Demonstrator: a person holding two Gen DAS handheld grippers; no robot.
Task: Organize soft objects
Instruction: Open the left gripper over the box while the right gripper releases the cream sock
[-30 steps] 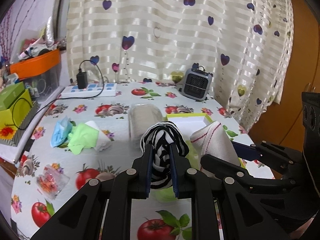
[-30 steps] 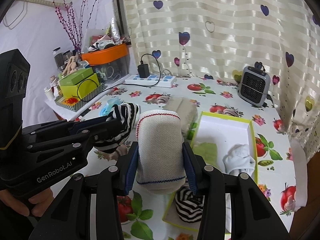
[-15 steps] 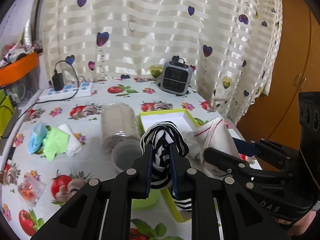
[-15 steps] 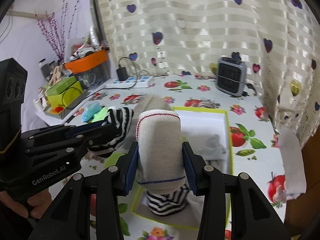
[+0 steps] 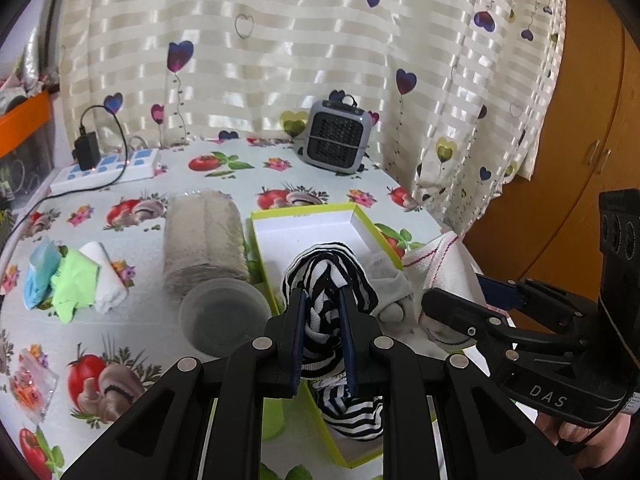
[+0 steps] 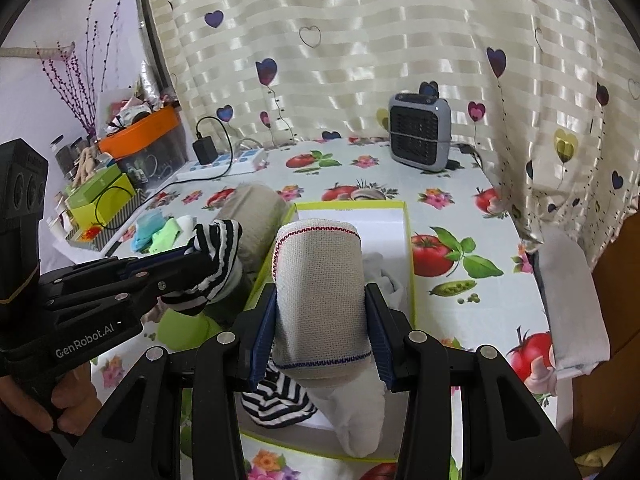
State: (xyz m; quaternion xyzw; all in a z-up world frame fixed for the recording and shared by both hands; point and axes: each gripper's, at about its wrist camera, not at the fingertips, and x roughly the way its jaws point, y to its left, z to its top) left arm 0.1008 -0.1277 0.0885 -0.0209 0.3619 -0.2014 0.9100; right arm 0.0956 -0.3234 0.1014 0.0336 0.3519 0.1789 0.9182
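Desk (image 5: pixel 224 184) with tomato-print cloth fills both views, striped heart curtain (image 5: pixel 280 40) behind, wooden cabinet (image 5: pixel 592 120) at 3 o'clock. Lime-edged box (image 6: pixel 406 248) sits mid-desk, the likely drop spot since it already holds a striped sock (image 6: pixel 276 398) and a grey one (image 5: pixel 390 280).

Right gripper (image 6: pixel 322 332) has its fingers pinching a beige sock (image 6: pixel 320 284), toe hanging down over the box, probably so it drops straight in. Left gripper (image 5: pixel 323 332) has its fingers pressed on a second striped sock (image 5: pixel 326 272), held up at the box's 9 o'clock edge (likely waiting its turn).

Beige roll (image 5: pixel 204 240) lies beside the box at 9 o'clock, a clear cup (image 5: pixel 222 318) touching its near end. Blue, green and white cloths (image 5: pixel 72 278) are bunched further out at 9, still unsorted. Small heater (image 5: pixel 334 136) at 12 o'clock, power strip (image 5: pixel 108 164) at 10, orange bin (image 6: pixel 140 128) on the side shelf.
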